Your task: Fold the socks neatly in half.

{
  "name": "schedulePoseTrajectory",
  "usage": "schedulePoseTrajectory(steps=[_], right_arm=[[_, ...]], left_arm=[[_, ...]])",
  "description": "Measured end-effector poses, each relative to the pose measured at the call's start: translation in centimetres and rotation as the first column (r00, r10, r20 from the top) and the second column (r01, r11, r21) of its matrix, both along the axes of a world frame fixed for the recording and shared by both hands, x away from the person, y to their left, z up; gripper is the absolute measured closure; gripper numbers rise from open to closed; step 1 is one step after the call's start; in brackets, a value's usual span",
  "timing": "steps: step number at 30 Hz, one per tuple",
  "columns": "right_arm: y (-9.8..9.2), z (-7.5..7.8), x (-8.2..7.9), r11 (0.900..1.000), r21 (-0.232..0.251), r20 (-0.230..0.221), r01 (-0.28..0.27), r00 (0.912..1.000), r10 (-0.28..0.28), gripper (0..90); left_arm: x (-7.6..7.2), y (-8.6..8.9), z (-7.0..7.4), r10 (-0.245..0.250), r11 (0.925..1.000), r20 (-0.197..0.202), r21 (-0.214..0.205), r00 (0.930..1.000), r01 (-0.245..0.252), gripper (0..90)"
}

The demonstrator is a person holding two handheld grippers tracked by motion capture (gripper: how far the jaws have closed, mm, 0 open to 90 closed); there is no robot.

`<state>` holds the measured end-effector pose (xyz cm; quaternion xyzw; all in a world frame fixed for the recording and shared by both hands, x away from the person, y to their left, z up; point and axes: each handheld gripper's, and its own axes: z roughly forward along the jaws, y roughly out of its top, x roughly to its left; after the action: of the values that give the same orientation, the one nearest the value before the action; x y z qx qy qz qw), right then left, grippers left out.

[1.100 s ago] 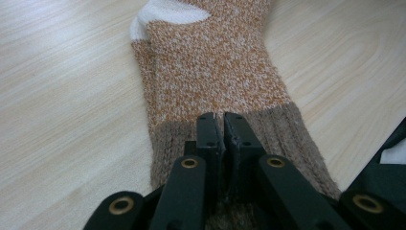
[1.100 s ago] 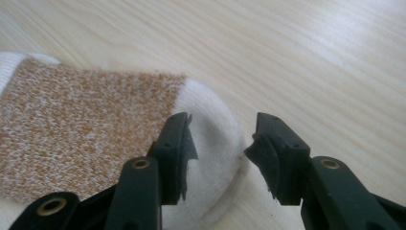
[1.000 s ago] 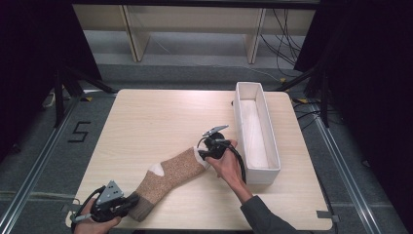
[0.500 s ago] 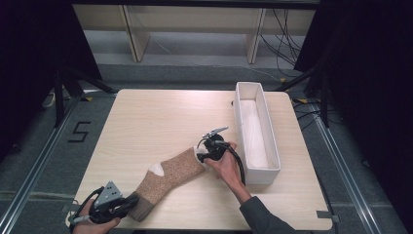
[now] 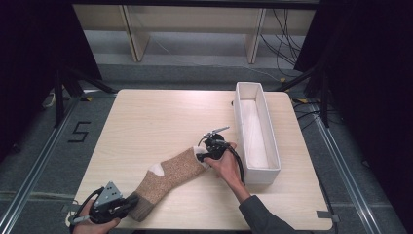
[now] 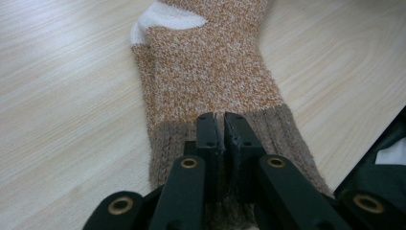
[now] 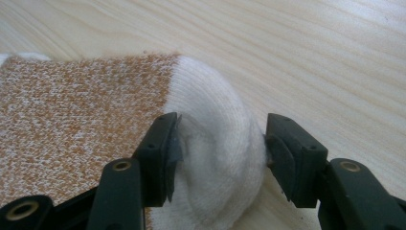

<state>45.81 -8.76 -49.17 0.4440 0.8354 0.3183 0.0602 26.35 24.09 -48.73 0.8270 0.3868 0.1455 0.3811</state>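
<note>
Recording lab: black curtains [image 5: 29, 58], floor rails [image 5: 34, 161], loose cables [image 5: 287, 34], numbered floor.

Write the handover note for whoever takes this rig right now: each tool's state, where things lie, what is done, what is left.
Left tool: shut on the sock's brown cuff.
Right tool: jaws have just been opening, astride the white toe, no longer pinching it.
Sock: flat on the table, stretched between both tools.
White box: at the right, nothing visible inside.
Done: sock laid out straight.
Left: probably folding it or moving it to the box.

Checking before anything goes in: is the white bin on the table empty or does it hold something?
Empty, as far as it shows. The high view looks down into the white bin and shows bare white floor; the sock lies outside it on the table.
</note>
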Motion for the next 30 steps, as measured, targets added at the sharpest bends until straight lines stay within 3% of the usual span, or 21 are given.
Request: schedulePoseTrajectory(steps=[1,3,4,6,8,10,11,14,16,18,19,20,21,22,30], right_arm=[[0.1,0.0,0.0,0.9998,0.004,-0.025,0.02,0.9995,-0.02,47.0],[-0.1,-0.2,0.2,0.9998,0.02,-0.013,-0.005,0.9999,0.006,47.8],[-0.1,-0.2,0.1,0.9994,0.025,-0.046,0.023,0.9987,-0.021,48.1],[-0.3,-0.4,0.3,0.9994,0.033,-0.016,-0.008,0.9998,0.009,49.3],[-0.2,-0.3,0.2,0.999,0.041,-0.053,0.015,0.9985,-0.013,50.6],[-0.3,-0.4,0.4,0.9988,0.049,-0.034,-0.002,0.9994,0.004,52.3],[-0.3,-0.4,0.4,0.9981,0.062,-0.055,0.005,0.9985,-0.001,53.1],[-0.7,-0.8,0.7,0.9948,0.101,-0.057,-0.004,0.9983,0.01,56.6],[-0.8,-0.9,0.6,0.9905,0.137,-0.086,0.007,0.9963,0.005,58.5],[-1.2,-1.1,0.7,0.9897,0.143,-0.089,0.002,0.996,0.011,59.4],[-1.0,-1.0,0.4,0.9835,0.176,-0.135,0.042,0.9907,-0.018,59.5],[-1.0,-1.0,0.3,0.9843,0.171,-0.144,0.045,0.9894,-0.02,59.5],[-1.0,-1.0,0.3,0.9843,0.171,-0.144,0.045,0.9894,-0.02,59.5],[-1.2,-1.1,0.6,0.9871,0.159,-0.099,0.015,0.9951,0.001,59.5],[-1.2,-1.2,0.7,0.988,0.154,-0.089,0.01,0.9961,0.004,58.5]], left_arm=[[0.0,0.0,0.0,-0.004,1.0,-0.002,0.001,1.0,0.004,84.4],[0.0,0.0,0.0,0.003,0.9999,0.009,-0.01,1.0,-0.003,84.6],[0.0,0.2,0.0,0.003,1.0,0.002,0.009,1.0,-0.003,84.6],[0.0,0.2,-0.1,0.008,1.0,0.001,-0.004,1.0,-0.008,84.7],[0.0,0.3,-0.1,0.009,1.0,0.003,-0.002,1.0,-0.009,84.7],[0.0,0.2,-0.1,0.007,1.0,-0.001,0.002,1.0,-0.007,84.8],[0.0,0.2,-0.1,0.006,1.0,-0.001,0.002,1.0,-0.006,84.8],[0.0,0.2,-0.1,0.006,1.0,0.003,0.002,1.0,-0.006,84.9],[-0.1,0.2,-0.2,0.006,1.0,-0.001,0.005,1.0,-0.006,85.1],[0.0,0.1,-0.2,0.0,1.0,-0.002,0.002,1.0,0.0,85.1],[0.0,0.1,-0.2,0.001,1.0,-0.002,0.0,1.0,-0.001,85.2],[0.0,0.1,-0.2,-0.002,1.0,-0.003,0.003,1.0,0.002,85.2],[0.0,0.1,-0.2,-0.004,1.0,-0.003,0.006,1.0,0.004,85.2],[0.0,0.1,-0.3,-0.004,1.0,-0.003,0.005,1.0,0.004,85.2],[0.0,0.0,-0.3,-0.003,1.0,-0.004,0.007,1.0,0.003,85.4]])
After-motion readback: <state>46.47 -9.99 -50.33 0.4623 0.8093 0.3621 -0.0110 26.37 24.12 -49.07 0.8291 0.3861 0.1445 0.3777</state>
